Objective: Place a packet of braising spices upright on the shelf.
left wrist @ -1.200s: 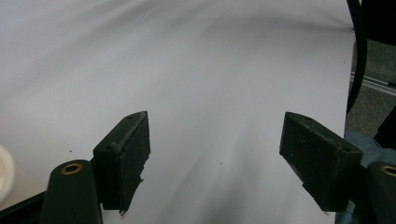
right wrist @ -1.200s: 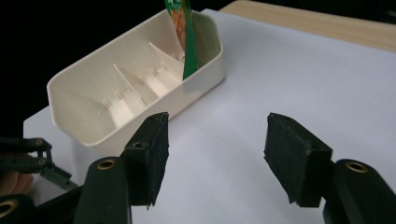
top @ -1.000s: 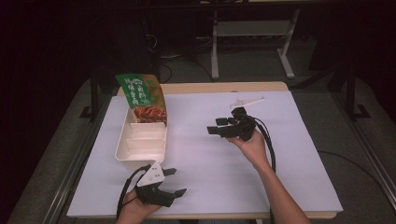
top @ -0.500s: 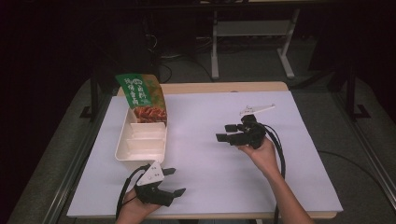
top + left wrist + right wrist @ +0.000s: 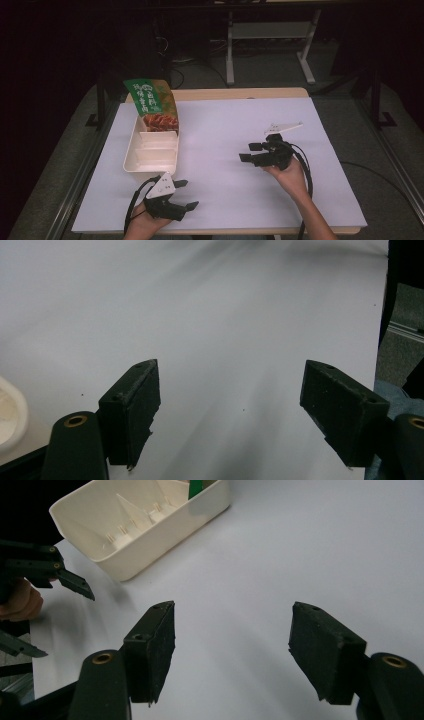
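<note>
White matte tabletop [image 5: 220, 130], cream plastic tray [image 5: 150, 160]

Dim lab: white-covered table [image 5: 300, 115], cabling

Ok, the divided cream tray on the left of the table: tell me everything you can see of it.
The tray is a long, cream, plastic-looking box with rounded corners and low inner walls that split it into compartments. It sits flat on the white table cover, near its left edge, lengthwise away from the person. A green snack bag with a food photo stands tilted in its far compartment; the nearer compartments look empty. Neither gripper touches it: the left gripper rests just beyond its near end, open.
</note>
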